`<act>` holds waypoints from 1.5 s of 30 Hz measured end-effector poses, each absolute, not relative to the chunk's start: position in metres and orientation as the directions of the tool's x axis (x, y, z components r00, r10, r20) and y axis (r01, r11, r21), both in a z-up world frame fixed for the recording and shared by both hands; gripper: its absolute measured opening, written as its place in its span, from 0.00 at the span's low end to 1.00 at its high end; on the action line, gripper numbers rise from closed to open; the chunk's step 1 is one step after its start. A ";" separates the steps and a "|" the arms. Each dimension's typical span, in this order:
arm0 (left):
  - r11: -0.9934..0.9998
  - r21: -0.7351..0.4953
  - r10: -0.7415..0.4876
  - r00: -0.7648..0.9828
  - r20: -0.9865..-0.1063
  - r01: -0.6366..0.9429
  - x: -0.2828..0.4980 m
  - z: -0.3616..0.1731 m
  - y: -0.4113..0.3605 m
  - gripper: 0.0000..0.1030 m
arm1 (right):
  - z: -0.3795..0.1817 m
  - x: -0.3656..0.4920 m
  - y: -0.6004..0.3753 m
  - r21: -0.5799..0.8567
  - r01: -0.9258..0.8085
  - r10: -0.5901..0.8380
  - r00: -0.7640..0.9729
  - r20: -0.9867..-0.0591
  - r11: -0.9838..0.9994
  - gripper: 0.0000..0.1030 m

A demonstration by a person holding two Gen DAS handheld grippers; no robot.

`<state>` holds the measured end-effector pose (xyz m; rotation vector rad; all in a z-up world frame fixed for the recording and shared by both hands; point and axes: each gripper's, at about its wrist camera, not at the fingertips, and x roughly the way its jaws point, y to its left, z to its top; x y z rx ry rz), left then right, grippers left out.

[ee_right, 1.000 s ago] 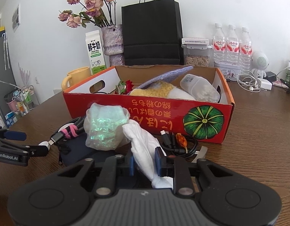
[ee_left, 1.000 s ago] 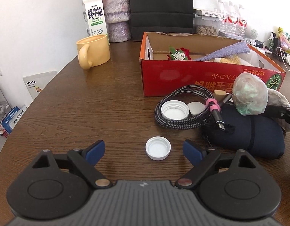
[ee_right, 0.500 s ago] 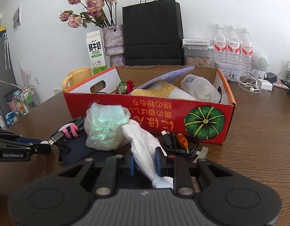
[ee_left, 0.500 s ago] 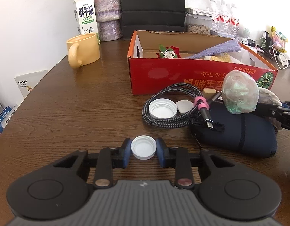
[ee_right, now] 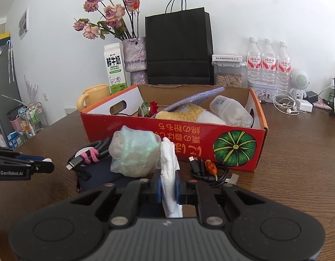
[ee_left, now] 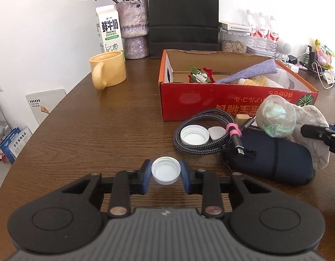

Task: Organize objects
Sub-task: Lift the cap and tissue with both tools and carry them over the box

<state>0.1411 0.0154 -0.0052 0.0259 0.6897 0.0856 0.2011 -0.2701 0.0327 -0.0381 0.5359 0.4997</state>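
Note:
My left gripper (ee_left: 166, 170) is shut on a small white bottle cap (ee_left: 166, 175), open side up, just over the wooden table (ee_left: 91, 130). In the right wrist view my right gripper (ee_right: 169, 181) has its jaws closing, and the blue pads press on a crumpled white tissue (ee_right: 167, 161). Against the tissue leans an iridescent plastic bundle (ee_right: 134, 152), resting on a dark blue pouch (ee_left: 272, 158). The red cardboard box (ee_right: 174, 134) stands behind, holding a purple cloth, a yellow sponge and a plastic bottle.
A braided cable (ee_left: 198, 150) coils around a larger white lid (ee_left: 194, 134) by the box. A black cable (ee_right: 207, 170) lies at the box front. Yellow mug (ee_left: 108, 71), milk carton (ee_left: 109, 30), vase, black bag and water bottles (ee_right: 268, 58) line the back.
My left gripper went from wide open around the cap to shut on it. The right jaws squeezed tighter on the tissue. Neither hand shifted much.

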 end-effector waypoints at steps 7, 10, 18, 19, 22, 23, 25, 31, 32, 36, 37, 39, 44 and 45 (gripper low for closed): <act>0.995 0.063 0.099 0.800 -0.592 -0.076 0.127 0.013 0.012 0.29 | 0.049 0.185 -0.277 0.078 -0.464 0.446 0.772 -0.454 0.883 0.09; 0.995 0.066 0.099 0.813 -0.574 -0.075 0.122 0.020 0.010 0.29 | 0.056 0.179 -0.278 0.072 -0.468 0.450 0.780 -0.434 0.881 0.09; 0.995 0.076 0.094 0.839 -0.535 -0.063 0.119 0.036 0.003 0.29 | 0.071 0.172 -0.278 0.067 -0.474 0.460 0.796 -0.393 0.878 0.09; 0.995 0.079 0.093 0.842 -0.531 -0.060 0.120 0.037 0.002 0.29 | 0.073 0.172 -0.278 0.067 -0.475 0.461 0.797 -0.389 0.877 0.09; 0.995 0.083 0.090 0.849 -0.521 -0.054 0.125 0.042 -0.001 0.29 | 0.079 0.177 -0.276 0.066 -0.475 0.463 0.803 -0.374 0.877 0.09; 0.995 0.084 0.088 0.851 -0.517 -0.052 0.127 0.044 -0.002 0.29 | 0.081 0.178 -0.276 0.066 -0.477 0.466 0.804 -0.369 0.876 0.09; 0.995 0.085 0.084 0.856 -0.509 -0.048 0.133 0.047 -0.004 0.29 | 0.086 0.182 -0.273 0.063 -0.482 0.470 0.806 -0.359 0.874 0.09; 0.996 0.088 0.073 0.868 -0.491 -0.034 0.151 0.055 -0.009 0.29 | 0.097 0.197 -0.263 0.051 -0.502 0.488 0.806 -0.336 0.863 0.09; 0.995 0.089 0.073 0.869 -0.489 -0.033 0.155 0.057 -0.010 0.29 | 0.099 0.200 -0.261 0.049 -0.505 0.491 0.805 -0.333 0.861 0.09; 0.995 0.094 0.072 0.874 -0.480 -0.030 0.171 0.061 -0.012 0.29 | 0.105 0.213 -0.253 0.041 -0.519 0.503 0.803 -0.321 0.854 0.09; 0.995 0.094 0.071 0.876 -0.478 -0.030 0.176 0.061 -0.012 0.29 | 0.107 0.216 -0.251 0.040 -0.522 0.506 0.802 -0.318 0.852 0.09; 0.995 0.095 0.069 0.879 -0.472 -0.028 0.184 0.063 -0.013 0.29 | 0.109 0.223 -0.247 0.043 -0.528 0.513 0.799 -0.312 0.848 0.09; 0.995 0.097 0.064 0.882 -0.466 -0.021 0.211 0.066 -0.015 0.29 | 0.115 0.245 -0.233 0.050 -0.553 0.541 0.787 -0.298 0.832 0.09; 0.995 0.098 0.064 0.884 -0.464 -0.021 0.216 0.066 -0.015 0.29 | 0.116 0.249 -0.230 0.050 -0.558 0.546 0.784 -0.295 0.828 0.09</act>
